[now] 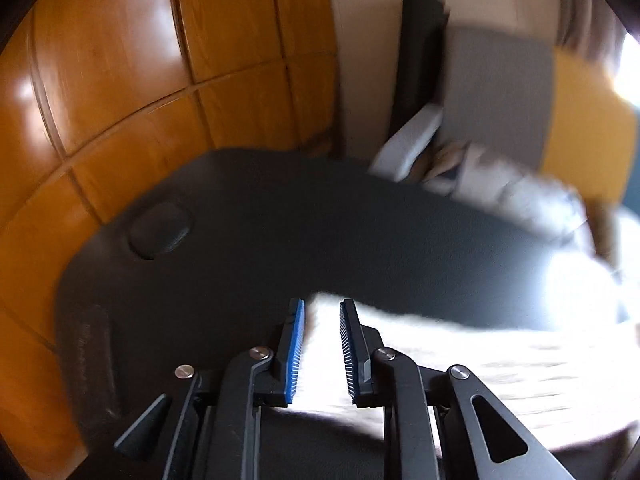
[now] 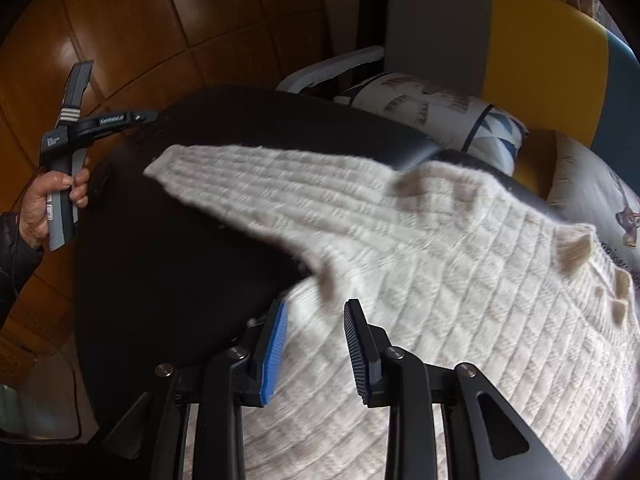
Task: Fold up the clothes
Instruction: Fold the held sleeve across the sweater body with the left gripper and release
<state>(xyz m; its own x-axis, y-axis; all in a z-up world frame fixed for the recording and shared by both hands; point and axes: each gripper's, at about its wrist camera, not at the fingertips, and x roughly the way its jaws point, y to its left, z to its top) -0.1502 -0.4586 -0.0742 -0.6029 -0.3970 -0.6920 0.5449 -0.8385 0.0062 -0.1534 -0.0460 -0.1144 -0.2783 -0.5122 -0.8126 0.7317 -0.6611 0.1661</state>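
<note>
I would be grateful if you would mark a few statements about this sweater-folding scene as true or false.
1. The cream cable-knit sweater lies on a black table. True.
2. The sweater's sleeve stretches out across the table. True.
3. The right hand-held gripper clamps a red towel. False: its jaws stand apart over the cream knit.
4. The floor is grey carpet. False: it is glossy brown wood floor.
5. A chair with a grey and yellow back stands beyond the table. True.
</note>
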